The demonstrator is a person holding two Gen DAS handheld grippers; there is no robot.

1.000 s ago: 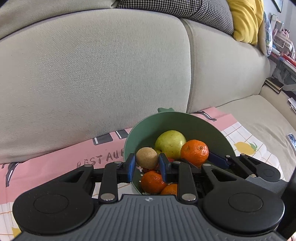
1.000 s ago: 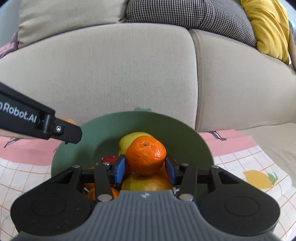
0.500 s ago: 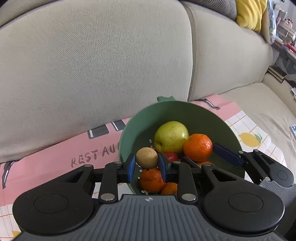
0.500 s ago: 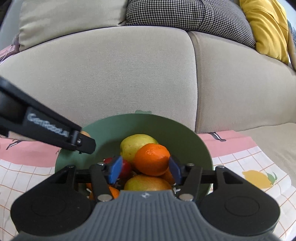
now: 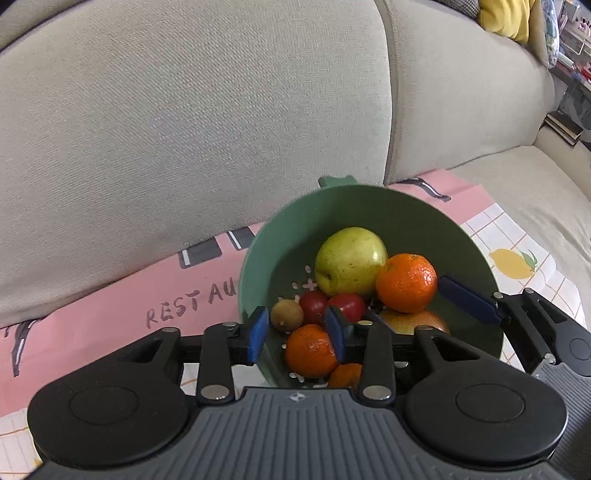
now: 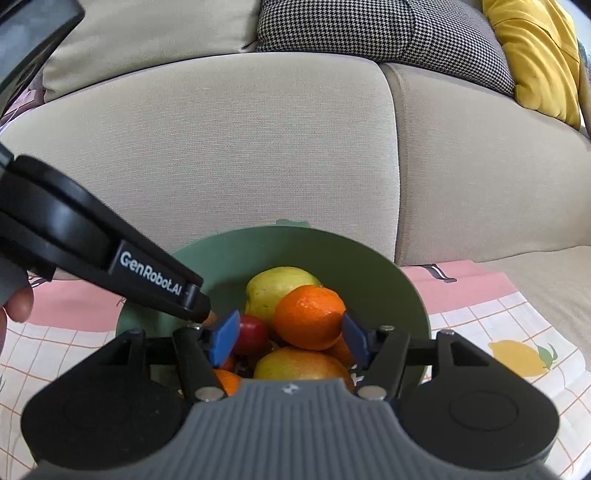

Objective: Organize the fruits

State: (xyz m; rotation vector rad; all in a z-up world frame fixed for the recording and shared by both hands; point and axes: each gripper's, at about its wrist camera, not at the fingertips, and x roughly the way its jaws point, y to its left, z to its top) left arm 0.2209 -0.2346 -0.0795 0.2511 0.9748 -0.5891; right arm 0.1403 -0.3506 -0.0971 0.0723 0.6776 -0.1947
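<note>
two grippers are being held over a green bowl [image 5: 373, 206] of fruit that is sitting on a pink and checked cloth [image 5: 177, 291] against a beige sofa [image 5: 184, 110]. the left gripper [image 5: 297, 330] is being kept parted at the bowl's near rim, nothing being gripped between its blue pads; a small brown kiwi [image 5: 287, 314] is lying loose just beyond them, beside two red fruits [image 5: 343, 304] and a lower orange [image 5: 310, 350]. the right gripper [image 6: 288, 341] is being held spread wide around the top orange [image 6: 308, 317], which is resting on the pile; its right pad seems to be touching the peel, though contact cannot be told for certain, and the left pad is standing clear. a yellow-green apple [image 5: 349, 260] is lying behind the orange. a yellow cushion [image 6: 532, 55] and a houndstooth cushion [image 6: 369, 29] are being seen on the sofa's back.
</note>
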